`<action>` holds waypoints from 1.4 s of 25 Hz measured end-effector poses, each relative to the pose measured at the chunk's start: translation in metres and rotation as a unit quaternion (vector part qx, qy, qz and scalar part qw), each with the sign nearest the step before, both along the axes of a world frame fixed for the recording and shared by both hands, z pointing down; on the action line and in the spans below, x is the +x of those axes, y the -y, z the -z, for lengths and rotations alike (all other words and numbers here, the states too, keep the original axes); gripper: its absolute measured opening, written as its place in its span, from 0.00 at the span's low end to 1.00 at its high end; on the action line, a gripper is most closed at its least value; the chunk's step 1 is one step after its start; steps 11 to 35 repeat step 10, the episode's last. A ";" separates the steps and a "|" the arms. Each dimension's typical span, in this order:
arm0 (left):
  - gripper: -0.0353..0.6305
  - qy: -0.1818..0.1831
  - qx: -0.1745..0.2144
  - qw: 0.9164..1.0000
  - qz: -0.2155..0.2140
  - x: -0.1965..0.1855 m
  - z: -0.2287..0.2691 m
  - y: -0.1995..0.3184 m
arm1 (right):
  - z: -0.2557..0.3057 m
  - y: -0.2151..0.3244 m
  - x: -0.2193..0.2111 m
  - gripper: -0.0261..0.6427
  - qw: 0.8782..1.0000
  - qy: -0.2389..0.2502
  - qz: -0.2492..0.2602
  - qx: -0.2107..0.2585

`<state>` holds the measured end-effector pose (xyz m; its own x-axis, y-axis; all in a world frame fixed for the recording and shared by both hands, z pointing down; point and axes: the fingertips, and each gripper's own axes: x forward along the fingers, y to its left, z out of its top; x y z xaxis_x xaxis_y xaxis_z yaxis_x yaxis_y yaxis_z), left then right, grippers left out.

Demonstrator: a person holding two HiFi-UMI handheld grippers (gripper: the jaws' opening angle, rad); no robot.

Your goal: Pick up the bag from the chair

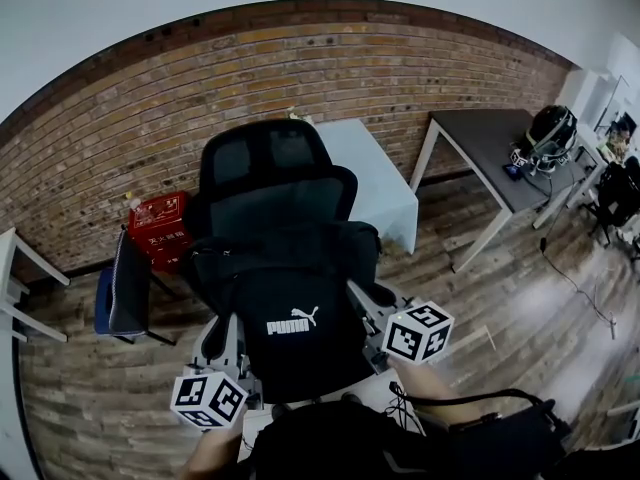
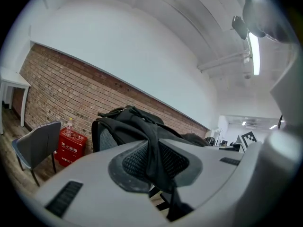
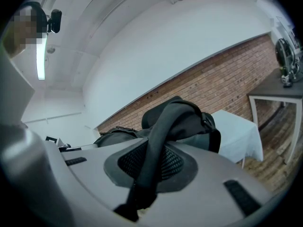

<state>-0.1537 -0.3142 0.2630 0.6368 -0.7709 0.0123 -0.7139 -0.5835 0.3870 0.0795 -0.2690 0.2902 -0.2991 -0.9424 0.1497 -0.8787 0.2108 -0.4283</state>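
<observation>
**A:** What does the head view give that the gripper views don't?

**B:** The layout. The black bag, with its white logo facing the camera, stands upright on the black office chair and leans on the backrest. The left gripper sits at the bag's left edge and the right gripper at its right edge. From up there, though, you can't tell how the jaws stand.

**A:** And the gripper views?

**B:** They settle it. In the left gripper view the jaws are clamped on the left strap, which runs up from between them to the bag just ahead. In the right gripper view the jaws pinch the right strap, a padded one arching over toward the bag's top. That makes 2 grippers and 2 straps, 1 each.

**A:** What about the surroundings?

**B:** Each gripper view shows 1 side only. The left one catches a red box and a grey chair by the brick wall. The right one shows a white-draped table and a dark desk. The head view shows all 4.
</observation>
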 end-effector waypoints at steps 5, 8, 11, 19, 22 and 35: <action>0.17 -0.002 0.002 1.000 -0.001 0.000 0.002 -0.003 | 0.001 -0.003 0.000 0.14 1.000 -0.003 -0.004 0.003; 0.17 0.000 0.003 1.000 -0.002 -0.002 0.004 -0.004 | 0.001 -0.006 -0.002 0.14 1.000 -0.002 -0.004 0.002; 0.17 -0.001 0.009 1.000 -0.006 -0.003 0.005 -0.004 | 0.002 -0.007 -0.004 0.14 1.000 -0.001 -0.006 0.002; 0.17 -0.001 0.009 1.000 -0.006 -0.003 0.005 -0.004 | 0.002 -0.007 -0.004 0.14 1.000 -0.001 -0.006 0.002; 0.17 -0.001 0.009 1.000 -0.006 -0.003 0.005 -0.004 | 0.002 -0.007 -0.004 0.14 1.000 -0.001 -0.006 0.002; 0.17 -0.001 0.009 1.000 -0.006 -0.003 0.005 -0.004 | 0.002 -0.007 -0.004 0.14 1.000 -0.001 -0.006 0.002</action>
